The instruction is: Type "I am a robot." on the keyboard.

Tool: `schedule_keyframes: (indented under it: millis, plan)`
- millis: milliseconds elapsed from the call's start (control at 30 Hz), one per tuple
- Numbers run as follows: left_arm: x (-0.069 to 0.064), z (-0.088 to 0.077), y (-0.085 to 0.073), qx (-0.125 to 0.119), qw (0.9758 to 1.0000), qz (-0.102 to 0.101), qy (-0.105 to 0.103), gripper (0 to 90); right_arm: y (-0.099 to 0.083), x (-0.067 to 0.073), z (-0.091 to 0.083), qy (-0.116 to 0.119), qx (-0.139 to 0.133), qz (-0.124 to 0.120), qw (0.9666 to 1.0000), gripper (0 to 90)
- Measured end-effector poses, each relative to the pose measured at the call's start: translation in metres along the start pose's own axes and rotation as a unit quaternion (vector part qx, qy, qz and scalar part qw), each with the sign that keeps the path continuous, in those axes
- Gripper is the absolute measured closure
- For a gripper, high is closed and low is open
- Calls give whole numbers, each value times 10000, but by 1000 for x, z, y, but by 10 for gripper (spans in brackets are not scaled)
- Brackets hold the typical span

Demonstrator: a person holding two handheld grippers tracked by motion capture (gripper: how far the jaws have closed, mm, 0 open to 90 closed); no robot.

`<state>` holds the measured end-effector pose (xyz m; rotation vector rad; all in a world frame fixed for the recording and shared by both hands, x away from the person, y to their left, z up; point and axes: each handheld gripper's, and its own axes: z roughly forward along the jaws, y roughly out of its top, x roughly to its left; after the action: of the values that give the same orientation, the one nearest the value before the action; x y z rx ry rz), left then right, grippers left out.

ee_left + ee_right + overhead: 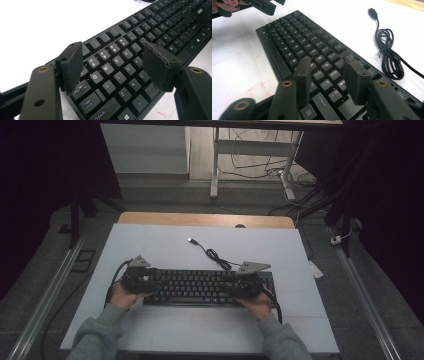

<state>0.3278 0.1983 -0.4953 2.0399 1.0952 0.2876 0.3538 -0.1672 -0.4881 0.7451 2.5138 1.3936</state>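
Observation:
A black keyboard (200, 287) lies on the white mat (150, 245) close to the person. Its cable (212, 252) runs back in a loose coil to a USB plug (191, 240). My left gripper (145, 279) is over the keyboard's left end. In the left gripper view its jaws (112, 57) stand wide apart above the letter keys (140, 42), with nothing between them. My right gripper (247, 282) hovers over the right end. Its jaws (327, 67) are parted over the keys (294, 37) and grip nothing. The coiled cable (389, 52) lies beyond.
A strip of wooden tabletop (205, 219) shows behind the mat. Faint red marks (259, 91) sit on the mat in front of the keyboard. White desk legs and floor cables (250, 165) stand beyond the table. Metal rails (50, 290) run along both sides.

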Motion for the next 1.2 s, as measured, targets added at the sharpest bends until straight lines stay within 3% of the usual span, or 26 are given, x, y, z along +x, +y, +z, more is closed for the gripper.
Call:
schedule_keyframes:
  millis: [367, 1200]
  plan:
    - [0, 1, 0, 25, 10000, 39, 14, 328, 7, 4, 12, 287, 107, 19, 9995, 891]
    - [-1, 4, 0, 111, 9999, 80, 35, 324, 15, 28, 55, 535, 549, -184, 9969, 899]
